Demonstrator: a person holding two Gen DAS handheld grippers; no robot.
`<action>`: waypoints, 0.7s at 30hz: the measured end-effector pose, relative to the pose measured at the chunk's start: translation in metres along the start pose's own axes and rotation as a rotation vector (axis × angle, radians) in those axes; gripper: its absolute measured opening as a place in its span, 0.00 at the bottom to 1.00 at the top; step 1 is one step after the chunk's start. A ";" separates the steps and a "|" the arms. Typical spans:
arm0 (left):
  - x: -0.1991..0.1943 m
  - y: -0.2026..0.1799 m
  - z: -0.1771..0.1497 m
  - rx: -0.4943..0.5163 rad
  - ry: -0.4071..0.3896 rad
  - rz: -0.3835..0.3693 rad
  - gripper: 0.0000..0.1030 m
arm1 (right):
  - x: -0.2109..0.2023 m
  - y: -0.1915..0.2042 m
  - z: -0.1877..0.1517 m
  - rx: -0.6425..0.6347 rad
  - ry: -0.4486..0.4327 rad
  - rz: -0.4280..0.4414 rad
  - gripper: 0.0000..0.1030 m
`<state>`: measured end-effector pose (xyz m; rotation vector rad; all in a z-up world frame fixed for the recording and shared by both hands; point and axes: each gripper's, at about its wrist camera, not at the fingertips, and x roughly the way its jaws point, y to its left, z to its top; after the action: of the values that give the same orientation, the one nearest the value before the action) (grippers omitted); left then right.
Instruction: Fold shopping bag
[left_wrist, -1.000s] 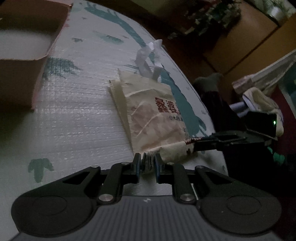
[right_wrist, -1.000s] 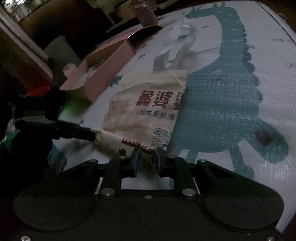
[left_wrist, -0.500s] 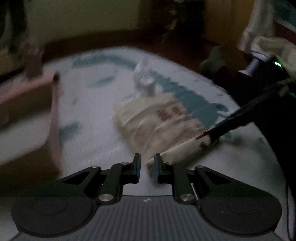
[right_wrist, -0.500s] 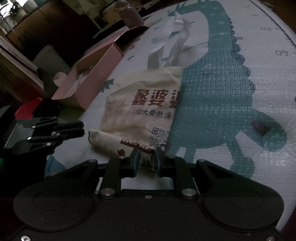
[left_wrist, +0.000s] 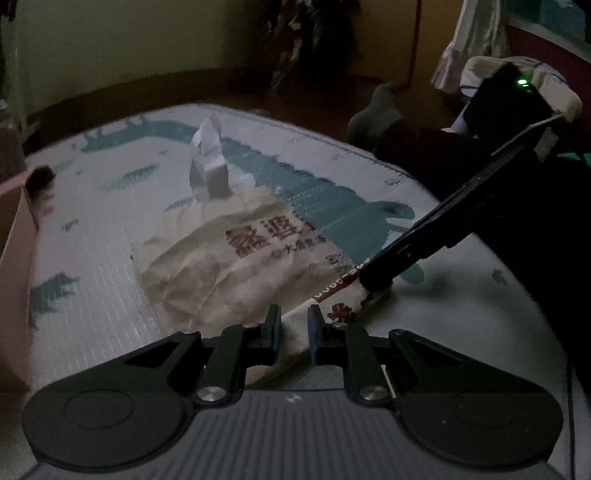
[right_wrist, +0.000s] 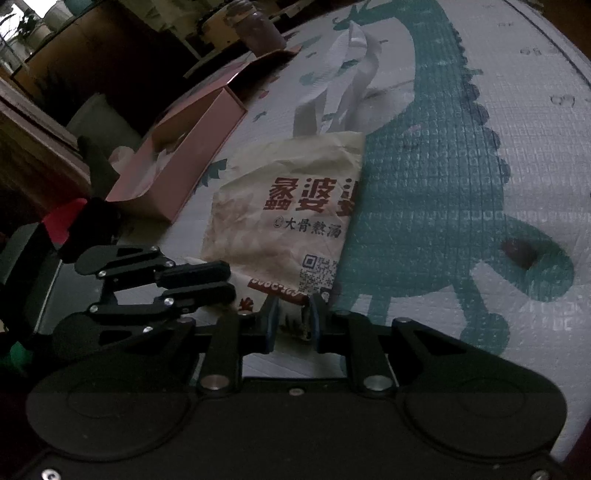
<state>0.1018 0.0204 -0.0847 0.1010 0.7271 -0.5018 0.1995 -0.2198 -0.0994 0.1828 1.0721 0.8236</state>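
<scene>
Bag (left_wrist: 236, 266) corner out of left hand-held gripper (left_wrist: 293, 328)

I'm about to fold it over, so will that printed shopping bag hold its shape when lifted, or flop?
Probably flop: the shopping bag lies flat and crumpled on the foam mat, so it looks thin and light. Its creases may hold a fold. The white handles stand up loosely and could shift.

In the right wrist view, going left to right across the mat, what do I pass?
Left gripper → pink box → shopping bag → teal dinosaur print.
</scene>
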 end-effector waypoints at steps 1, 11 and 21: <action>0.000 0.000 0.000 -0.015 0.005 0.004 0.15 | -0.002 0.002 0.000 -0.014 -0.007 -0.022 0.20; 0.002 0.003 -0.001 -0.085 0.010 0.006 0.15 | -0.018 0.048 -0.007 -0.343 -0.118 -0.162 0.19; 0.002 0.002 -0.001 -0.084 0.009 0.008 0.15 | 0.017 0.066 -0.016 -0.489 -0.046 -0.210 0.18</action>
<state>0.1037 0.0219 -0.0872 0.0275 0.7550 -0.4629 0.1565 -0.1664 -0.0860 -0.3167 0.8033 0.8610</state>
